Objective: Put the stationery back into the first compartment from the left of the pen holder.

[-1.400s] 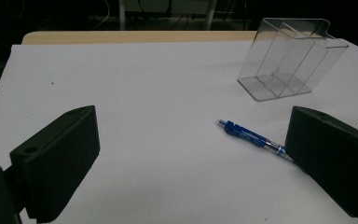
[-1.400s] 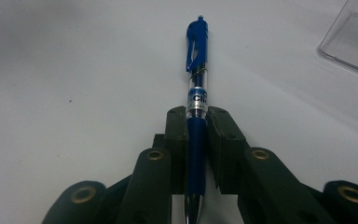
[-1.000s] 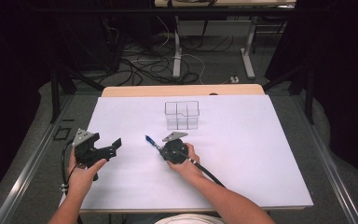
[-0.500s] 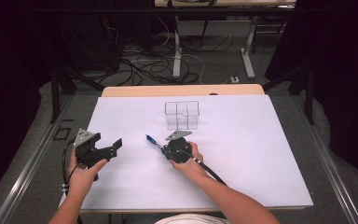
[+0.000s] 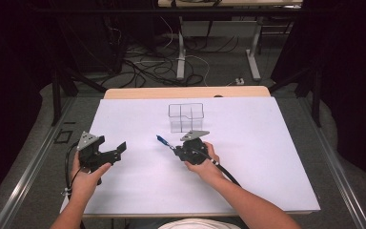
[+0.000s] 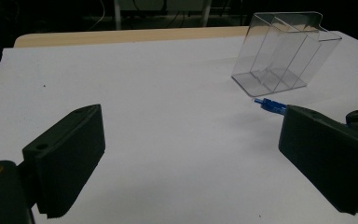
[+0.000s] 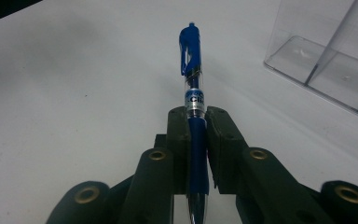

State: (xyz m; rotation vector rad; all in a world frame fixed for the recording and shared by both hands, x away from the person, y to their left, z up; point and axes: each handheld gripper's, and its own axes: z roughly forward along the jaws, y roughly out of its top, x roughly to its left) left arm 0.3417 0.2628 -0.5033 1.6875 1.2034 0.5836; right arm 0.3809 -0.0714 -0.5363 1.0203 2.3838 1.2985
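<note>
In the high view the right gripper (image 5: 173,147) sits just below the centre of the frame, its jaws clamped on a blue pen (image 5: 162,140) whose capped, clipped end juts up and to the left. The right gripper view shows the hold plainly: the two dark pads press on the pen's blue grip section, and the clear barrel and blue clip (image 7: 189,49) run straight up the middle of the frame. The person's right hand (image 5: 204,160) wraps the gripper body from the lower right, a black cable trailing off toward the bottom right.

Just above that gripper in the high view stands a clear plastic organiser (image 5: 186,117) with inner dividers, upright on the white table sheet (image 5: 267,157). In the right gripper view its corner fills the upper right; in the left gripper view it appears at the upper right, with the pen's blue tip (image 6: 269,105) showing just below it.

The left gripper (image 5: 114,153) is at the left of the high view, held in the left hand (image 5: 86,177), its jaws spread wide apart with nothing between them — the left gripper view shows one pad at the lower left, the other at the right edge, and bare white sheet between.

Compared with the frames half a second and a second earlier, very little differs — the right gripper holds the pen at much the same spot and angle, the left gripper is still open at the left, and the organiser has not shifted.
</note>
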